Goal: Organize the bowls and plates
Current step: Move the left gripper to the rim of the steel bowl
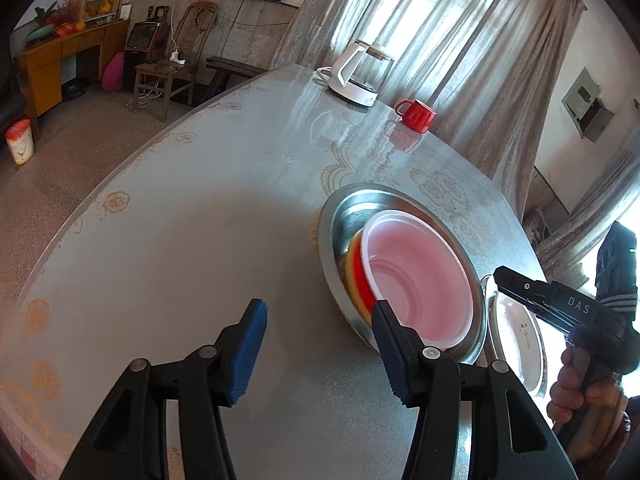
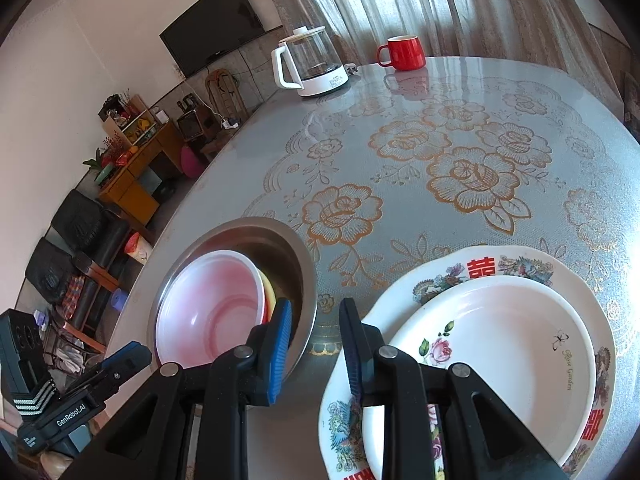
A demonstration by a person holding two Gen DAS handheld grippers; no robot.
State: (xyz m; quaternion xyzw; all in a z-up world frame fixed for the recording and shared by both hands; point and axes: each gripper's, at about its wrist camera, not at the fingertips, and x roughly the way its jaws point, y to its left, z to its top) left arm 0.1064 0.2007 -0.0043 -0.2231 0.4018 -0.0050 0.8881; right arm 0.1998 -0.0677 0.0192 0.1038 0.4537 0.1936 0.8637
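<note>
- Only the right wrist view shows the plates in full: a white rose-patterned plate [image 2: 500, 364] lies stacked on a larger plate with red characters [image 2: 520, 264], near the table's [image 2: 400, 184] front edge.
- In the left wrist view those plates are a mere sliver at the right edge, behind the person's hand [image 1: 580, 384] on the other tool.
- Both views show the steel basin [image 1: 340, 216] just beside the plates, with a pink-tinted white bowl [image 1: 416, 272] nested inside it over red and yellow bowls [image 1: 358, 276].
- A white kettle [image 2: 308, 64] and red mug [image 2: 404, 52] stand well apart at the far edge.
- The left gripper [image 1: 320, 344] hangs about half open and empty; its right finger overlaps the basin's near rim, contact unclear.
- The right gripper [image 2: 316, 344] is narrowly parted, holding nothing, poised over the gap between basin and plates.
</note>
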